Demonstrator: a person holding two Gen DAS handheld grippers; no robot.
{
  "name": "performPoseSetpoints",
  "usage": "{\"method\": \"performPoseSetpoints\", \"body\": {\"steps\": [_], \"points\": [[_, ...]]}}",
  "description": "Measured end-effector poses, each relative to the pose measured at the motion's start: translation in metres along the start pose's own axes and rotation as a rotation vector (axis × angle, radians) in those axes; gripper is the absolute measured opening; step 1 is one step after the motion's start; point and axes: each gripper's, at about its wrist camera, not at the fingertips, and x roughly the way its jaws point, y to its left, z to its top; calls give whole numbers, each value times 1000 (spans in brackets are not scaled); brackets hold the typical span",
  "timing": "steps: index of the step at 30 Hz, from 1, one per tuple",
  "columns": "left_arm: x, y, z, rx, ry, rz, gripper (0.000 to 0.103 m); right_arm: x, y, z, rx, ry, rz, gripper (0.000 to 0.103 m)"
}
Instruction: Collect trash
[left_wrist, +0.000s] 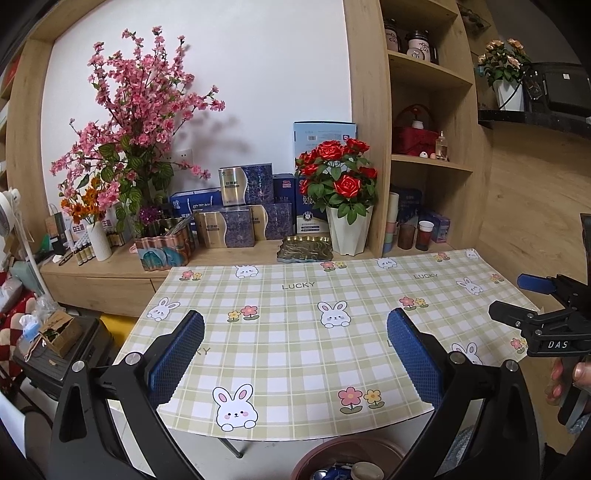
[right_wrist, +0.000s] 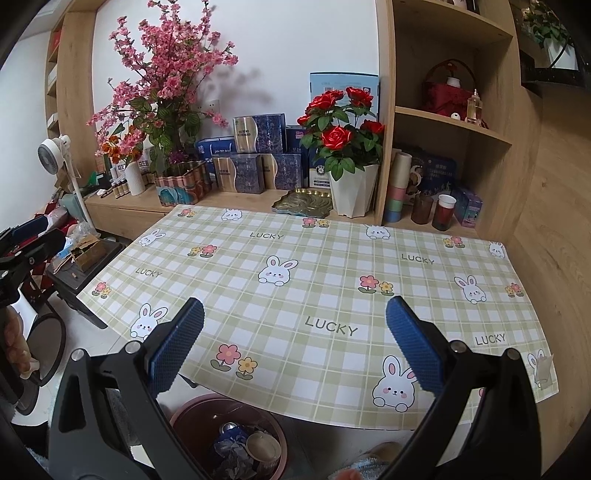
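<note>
The trash (right_wrist: 242, 448) sits in the brown bin (right_wrist: 192, 417) on the floor, just below the near edge of the tabletop (right_wrist: 314, 266): a crushed can, a paper cup and crumpled blue wrapping lie together inside it. In your left view only the bin's rim (left_wrist: 332, 454) and a little of its contents show at the bottom edge.

Your right gripper (right_wrist: 295, 347) hangs over the near edge of the tabletop, its jaws wide apart with nothing between them; the bin lies below and to the left of them. Your left gripper (left_wrist: 295, 354) is held the same way, jaws spread wide and empty, above the near part of the checked cloth with its rabbits, flowers and "LUCKY" print. Each gripper shows at the edge of the other's view, and part of your hand (left_wrist: 565, 376) on the right handle is visible at the far right of the left view.

At the back, against the wall, stand a white pot of red roses (right_wrist: 341, 129), a tall spray of pink blossoms (right_wrist: 166, 74), stacked blue and gold boxes (right_wrist: 258, 162) and a dark green tray (right_wrist: 301, 201) just beside the rose pot. To the right, shelves (right_wrist: 450, 122) hold cups, a red basket and a small bottle. A white fan (right_wrist: 53, 149) stands at the left.
</note>
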Motion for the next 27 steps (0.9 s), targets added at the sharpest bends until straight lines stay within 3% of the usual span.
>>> {"method": "performPoseSetpoints", "body": {"steps": [27], "points": [[-3,0,-1,-1,-4,21,97,-1,4,2,-17,-5,1,97]]}}
